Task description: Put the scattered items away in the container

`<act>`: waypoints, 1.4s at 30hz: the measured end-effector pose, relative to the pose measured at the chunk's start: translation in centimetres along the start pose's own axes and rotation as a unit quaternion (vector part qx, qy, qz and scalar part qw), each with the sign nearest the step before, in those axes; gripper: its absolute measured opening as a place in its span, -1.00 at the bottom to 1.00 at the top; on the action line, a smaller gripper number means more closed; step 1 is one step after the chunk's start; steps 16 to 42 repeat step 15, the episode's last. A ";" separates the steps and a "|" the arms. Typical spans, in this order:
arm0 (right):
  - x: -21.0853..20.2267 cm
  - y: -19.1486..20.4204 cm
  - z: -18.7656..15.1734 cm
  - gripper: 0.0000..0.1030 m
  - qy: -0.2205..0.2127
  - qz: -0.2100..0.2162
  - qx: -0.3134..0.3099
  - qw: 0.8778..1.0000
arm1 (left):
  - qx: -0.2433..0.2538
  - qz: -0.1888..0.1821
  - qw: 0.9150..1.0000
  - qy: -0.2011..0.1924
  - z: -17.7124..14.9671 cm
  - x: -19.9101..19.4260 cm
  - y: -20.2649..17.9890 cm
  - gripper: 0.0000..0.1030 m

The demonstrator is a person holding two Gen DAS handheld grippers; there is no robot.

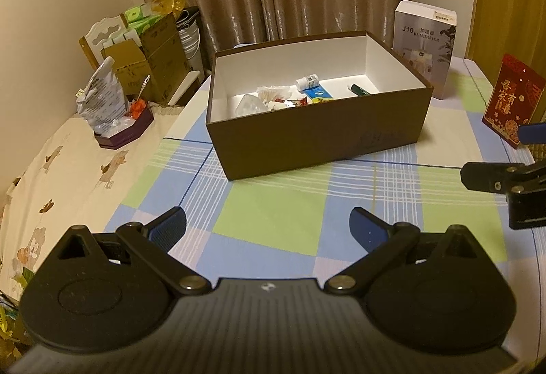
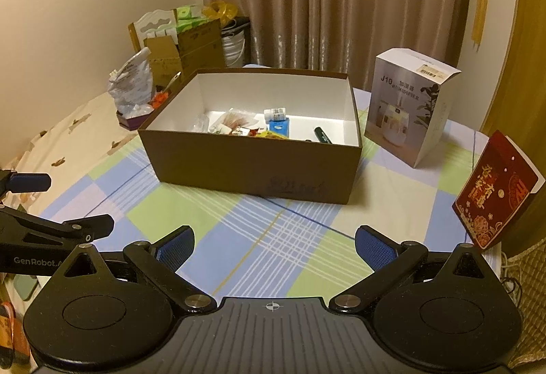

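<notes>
Both the left gripper [image 1: 268, 227] and right gripper [image 2: 274, 246] hover spread wide and empty above the tabletop [image 2: 273, 237]. The items [image 2: 252, 126] lie inside the box [image 2: 252, 169]; none remain scattered, so the task appears essentially complete. The carton [image 2: 409, 107] reads "J10".

One brown box [image 2: 250, 165], one humidifier carton [image 2: 411, 107], one red packet [image 2: 494, 191], two grippers [image 2: 274, 246]
</notes>
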State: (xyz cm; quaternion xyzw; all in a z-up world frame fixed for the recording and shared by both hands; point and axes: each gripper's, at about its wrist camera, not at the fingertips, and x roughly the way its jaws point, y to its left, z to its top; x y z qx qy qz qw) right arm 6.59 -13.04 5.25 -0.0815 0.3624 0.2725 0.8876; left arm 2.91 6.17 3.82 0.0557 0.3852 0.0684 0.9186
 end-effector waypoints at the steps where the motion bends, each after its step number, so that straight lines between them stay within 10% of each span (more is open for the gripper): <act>1: 0.0 0.0 0.0 1.00 0.000 0.001 -0.002 1.000 | -0.001 0.001 1.000 0.001 0.0 -0.1 0.0 0.95; 42: -0.1 0.0 -0.3 1.00 0.005 0.009 -0.012 1.000 | -0.006 0.006 1.000 0.005 -0.3 -0.4 -0.3 0.96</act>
